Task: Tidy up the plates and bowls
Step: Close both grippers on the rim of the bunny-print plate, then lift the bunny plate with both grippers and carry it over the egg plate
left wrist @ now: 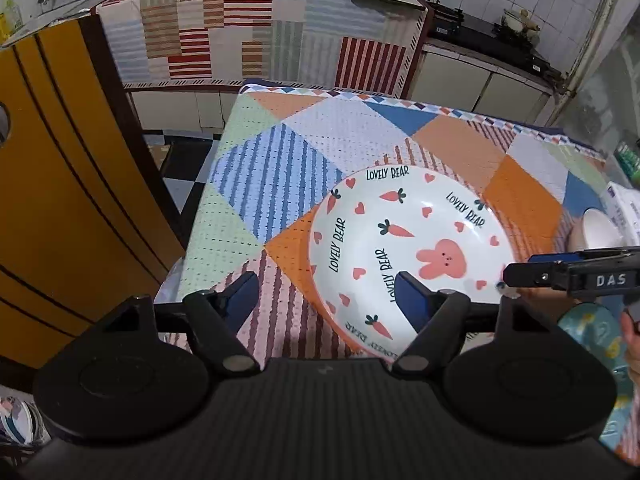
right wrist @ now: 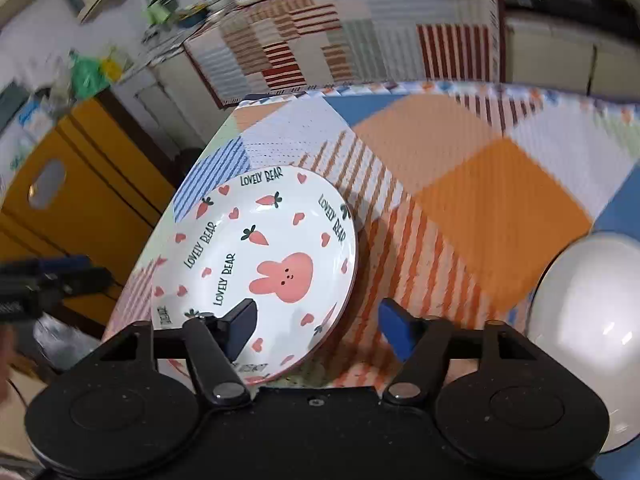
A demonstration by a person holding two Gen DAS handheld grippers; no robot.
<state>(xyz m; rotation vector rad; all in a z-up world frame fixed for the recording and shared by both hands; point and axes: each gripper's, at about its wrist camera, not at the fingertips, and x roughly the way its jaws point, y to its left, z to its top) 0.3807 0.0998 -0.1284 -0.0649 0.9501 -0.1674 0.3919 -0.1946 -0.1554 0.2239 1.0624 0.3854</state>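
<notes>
A white plate (left wrist: 408, 256) printed with a pink rabbit, carrots and "LOVELY BEAR" lies on the patchwork tablecloth (left wrist: 280, 152). My left gripper (left wrist: 328, 300) is open and straddles the plate's left rim: one finger hovers over the plate, the other over the cloth. In the right wrist view the same plate (right wrist: 272, 256) has its right rim between the fingers of my open right gripper (right wrist: 318, 330). Neither pair of pads presses on the plate. The right gripper (left wrist: 520, 270) shows at the plate's right edge, the left gripper (right wrist: 92, 272) at its left. A plain white bowl (right wrist: 588, 312) stands to the right.
A yellow-orange cabinet (left wrist: 60, 200) stands close to the table's left edge. Behind the table runs a counter under a striped cloth (left wrist: 260, 40), with a stove (left wrist: 480, 36) to its right. A teal patterned dish (left wrist: 592, 332) and a white box (left wrist: 624, 208) sit at the table's right side.
</notes>
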